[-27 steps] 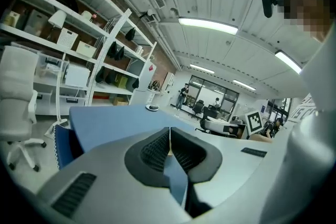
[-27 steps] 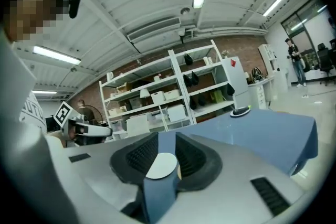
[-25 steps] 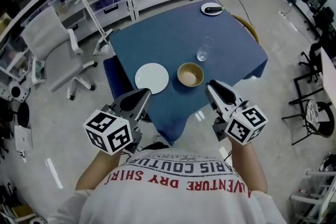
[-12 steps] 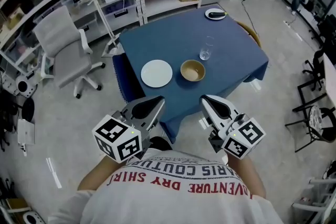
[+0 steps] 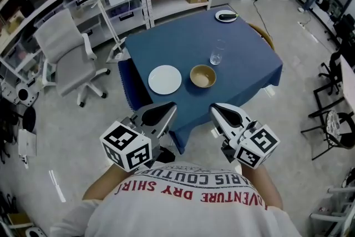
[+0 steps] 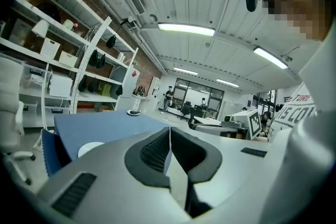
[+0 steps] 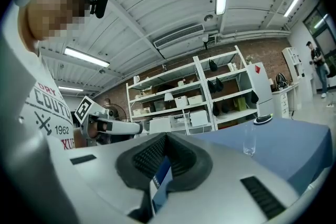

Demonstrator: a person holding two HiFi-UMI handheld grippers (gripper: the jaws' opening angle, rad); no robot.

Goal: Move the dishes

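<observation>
Can't pin the step down from this one. Both claws are closed on nothing: the left gripper (image 5: pixel 168 110) has its jaws pressed together with nothing between them, and so does the right gripper (image 5: pixel 218 110). Both hang short of the near corner of the table (image 5: pixel 177 44), close to the person's chest, not over the cloth at all.

The dishes are all on the table. The white plate (image 5: pixel 165 79) lies flat by the near left edge, with the bowl (image 5: pixel 203 76) just beside it toward the middle, not touching as far as I can see. The glass (image 5: pixel 216 53) stands upright a bit further in, and a small plate (image 5: pixel 226 15) with a dark thing (image 5: pixel 226 16) on it sits at the far corner.

So my guess is it fits two stories: the dishes waiting to be picked up, or already set down where they belong and the claws pulled back. If another grab is coming, it needs the jaws opened and a reach in over the near edge. The flat plate looks trickiest, since only its rim offers a bite.
</observation>
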